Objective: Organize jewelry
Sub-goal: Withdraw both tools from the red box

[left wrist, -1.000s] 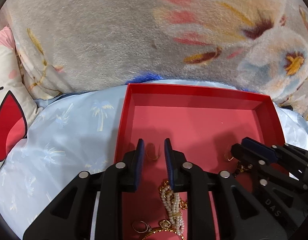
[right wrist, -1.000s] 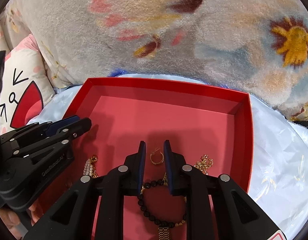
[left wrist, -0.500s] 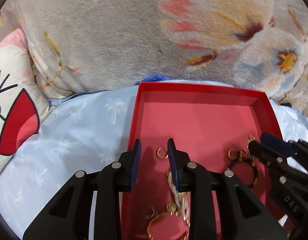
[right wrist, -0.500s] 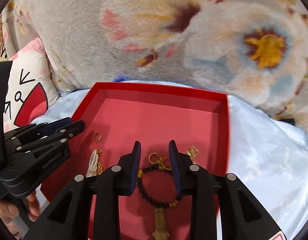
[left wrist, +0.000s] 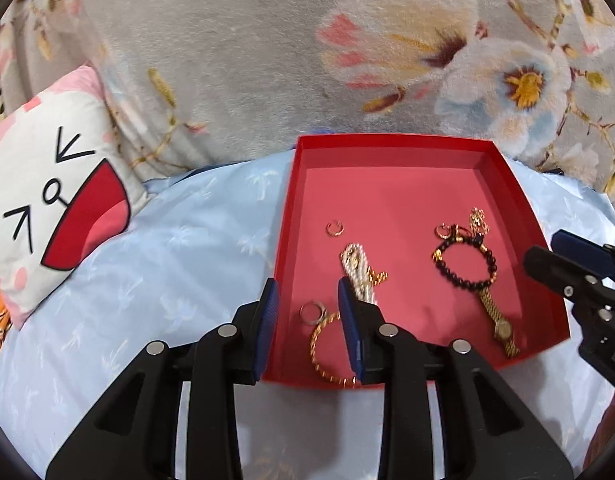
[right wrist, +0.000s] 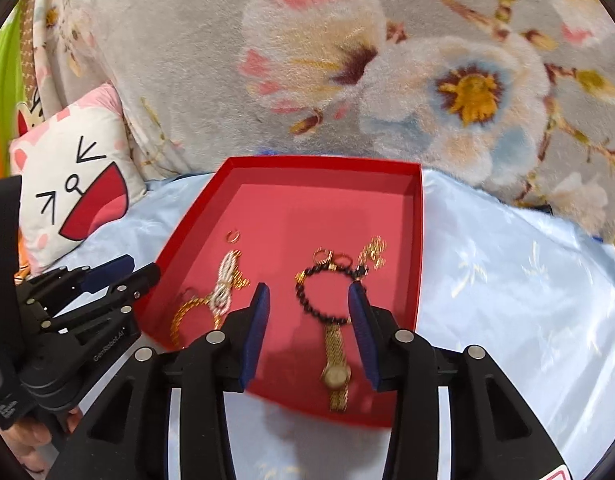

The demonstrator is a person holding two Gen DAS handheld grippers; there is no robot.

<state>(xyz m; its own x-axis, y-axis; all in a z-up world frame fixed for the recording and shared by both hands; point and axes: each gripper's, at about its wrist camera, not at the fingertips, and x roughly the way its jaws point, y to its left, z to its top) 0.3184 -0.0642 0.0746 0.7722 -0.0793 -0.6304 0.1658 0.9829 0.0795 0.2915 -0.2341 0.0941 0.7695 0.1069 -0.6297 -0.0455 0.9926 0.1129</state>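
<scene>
On a pale blue sheet (left wrist: 179, 264) sits a shallow red tray (left wrist: 387, 148), backed by a grey flowered blanket (left wrist: 235, 52) and, at the left, a white cushion (left wrist: 55, 184) with a cartoon face. All the jewelry lies on the tray floor. Toward its left side are a small gold ring (left wrist: 335, 227), a bunch of pearl strands (left wrist: 358, 270), a silver ring (left wrist: 310, 313) and a gold chain bracelet (left wrist: 327, 354) near the front wall. Toward the right are a dark bead bracelet (left wrist: 465, 260), a gold watch (left wrist: 497, 320) touching its lower edge, two small gold hoops (left wrist: 451, 232) and a tangle of gold chain (left wrist: 478, 218) just above it.

The left gripper (left wrist: 308, 322) hangs over the tray's front left corner, its jaws parted and gripping nothing; they have just been opening, and the silver ring and chain bracelet show in the gap below them, untouched. The right gripper (right wrist: 309, 322) hangs over the front of the tray with its jaws wider apart, also just opened and empty, with the bead bracelet (right wrist: 327, 294) and watch (right wrist: 336, 372) seen between the blue pads (right wrist: 257, 332) but clear of them. A bit of a hand (right wrist: 31, 438) shows under the left gripper in the right wrist view
</scene>
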